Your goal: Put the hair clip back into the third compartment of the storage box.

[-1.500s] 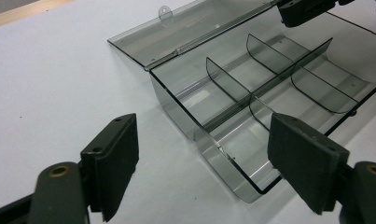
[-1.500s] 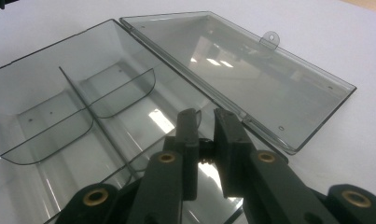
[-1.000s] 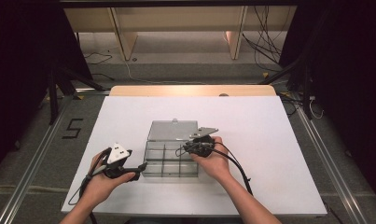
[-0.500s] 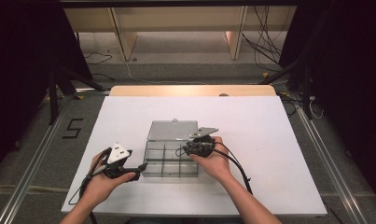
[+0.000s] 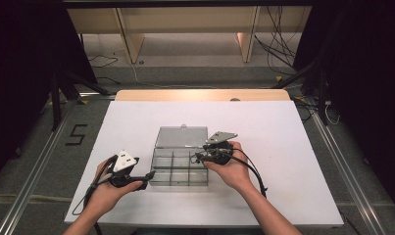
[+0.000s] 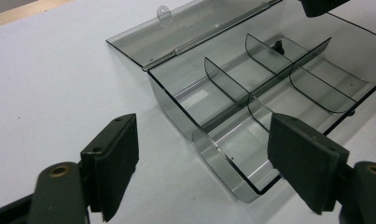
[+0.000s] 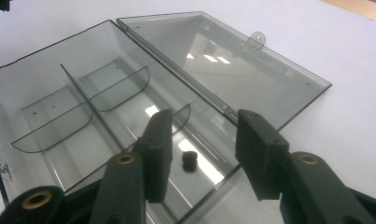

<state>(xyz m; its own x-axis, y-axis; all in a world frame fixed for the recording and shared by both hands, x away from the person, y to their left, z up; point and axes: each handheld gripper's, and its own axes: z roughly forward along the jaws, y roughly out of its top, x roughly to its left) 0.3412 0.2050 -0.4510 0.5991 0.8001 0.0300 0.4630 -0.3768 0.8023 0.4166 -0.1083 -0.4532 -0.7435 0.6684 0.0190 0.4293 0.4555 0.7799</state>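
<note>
A smoky clear compartment box [image 5: 178, 184] sits on the white table with its lid [image 5: 181, 136] folded back flat. My right gripper [image 5: 199, 156] hovers over the box's back right compartment. Its jaws have just been opening and now stand apart [image 7: 205, 119]. A small black part [image 7: 189, 161] lies loose on the compartment floor below them, with nothing pressing on it. My left gripper [image 5: 145, 177] rests by the box's front left corner, open [image 6: 204, 126], with nothing held. From the left gripper view the black part [image 6: 279, 45] shows in a far compartment.
The white table [image 5: 293, 147] has free room on all sides of the box. Curved dividers [image 6: 227, 81] split the box into several compartments. A wooden strip [image 5: 200, 95] runs along the table's far edge. Cables trail from both grippers toward the near edge.
</note>
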